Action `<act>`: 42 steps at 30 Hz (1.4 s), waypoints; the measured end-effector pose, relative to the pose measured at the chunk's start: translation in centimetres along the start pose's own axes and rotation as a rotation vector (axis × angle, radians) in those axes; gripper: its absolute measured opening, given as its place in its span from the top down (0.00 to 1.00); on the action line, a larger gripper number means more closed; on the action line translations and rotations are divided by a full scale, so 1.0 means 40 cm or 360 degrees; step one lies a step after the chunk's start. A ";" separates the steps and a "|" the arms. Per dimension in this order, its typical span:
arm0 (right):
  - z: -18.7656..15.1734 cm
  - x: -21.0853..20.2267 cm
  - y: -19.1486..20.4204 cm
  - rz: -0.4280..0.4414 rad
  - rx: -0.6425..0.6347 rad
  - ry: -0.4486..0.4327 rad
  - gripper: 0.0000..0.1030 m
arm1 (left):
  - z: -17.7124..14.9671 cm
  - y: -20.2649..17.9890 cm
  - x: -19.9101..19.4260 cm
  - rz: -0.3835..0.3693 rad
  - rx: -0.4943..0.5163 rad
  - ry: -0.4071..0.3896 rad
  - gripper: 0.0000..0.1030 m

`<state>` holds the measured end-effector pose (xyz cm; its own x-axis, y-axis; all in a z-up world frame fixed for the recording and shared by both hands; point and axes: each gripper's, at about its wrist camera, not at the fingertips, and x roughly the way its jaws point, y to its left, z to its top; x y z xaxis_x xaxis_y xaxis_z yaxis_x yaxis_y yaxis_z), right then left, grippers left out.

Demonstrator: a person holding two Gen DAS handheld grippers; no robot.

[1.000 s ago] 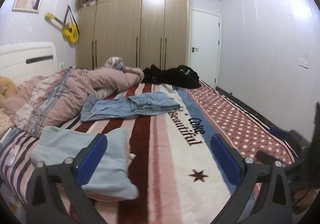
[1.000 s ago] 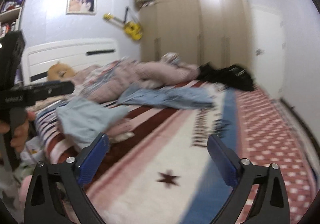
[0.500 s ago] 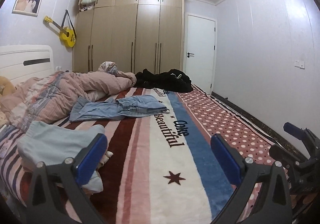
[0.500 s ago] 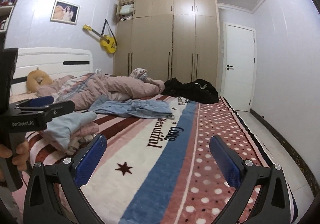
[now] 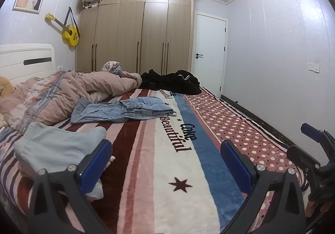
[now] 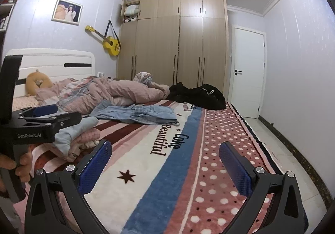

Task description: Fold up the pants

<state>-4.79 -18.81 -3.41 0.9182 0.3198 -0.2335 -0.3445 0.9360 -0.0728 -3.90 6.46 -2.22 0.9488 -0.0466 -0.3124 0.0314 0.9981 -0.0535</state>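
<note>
Pants (image 5: 125,109) lie crumpled beside "Coke Beautiful" blanket (image 5: 178,140) lettering; left gripper (image 5: 166,163) and right gripper (image 6: 165,163) both spread, empty.

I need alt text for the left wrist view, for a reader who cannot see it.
The open left gripper hovers empty over a striped blanket on a bed, facing crumpled blue denim pants further up. A light blue folded garment lies at near left, a pink quilt and black clothes behind, and a wooden wardrobe at the back.
</note>
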 end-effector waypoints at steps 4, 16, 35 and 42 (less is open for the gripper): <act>0.005 -0.005 -0.003 -0.0003 -0.0005 -0.0003 0.01 | -0.002 -0.001 -0.001 -0.0009 -0.0005 -0.0002 0.01; 0.004 -0.014 -0.002 -0.0010 -0.0004 0.0005 0.01 | -0.002 -0.008 -0.004 0.0008 0.0016 -0.0019 0.01; -0.005 -0.011 -0.012 -0.0014 0.0010 0.0014 0.01 | 0.000 -0.006 -0.008 0.0035 0.0034 -0.0031 0.01; -0.003 -0.011 -0.011 -0.0014 0.0007 0.0015 0.01 | -0.001 -0.004 -0.007 0.0032 0.0024 -0.0028 0.01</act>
<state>-5.06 -19.40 -3.40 0.9193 0.3105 -0.2419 -0.3358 0.9393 -0.0706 -4.16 6.32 -2.16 0.9546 -0.0259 -0.2967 0.0169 0.9993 -0.0328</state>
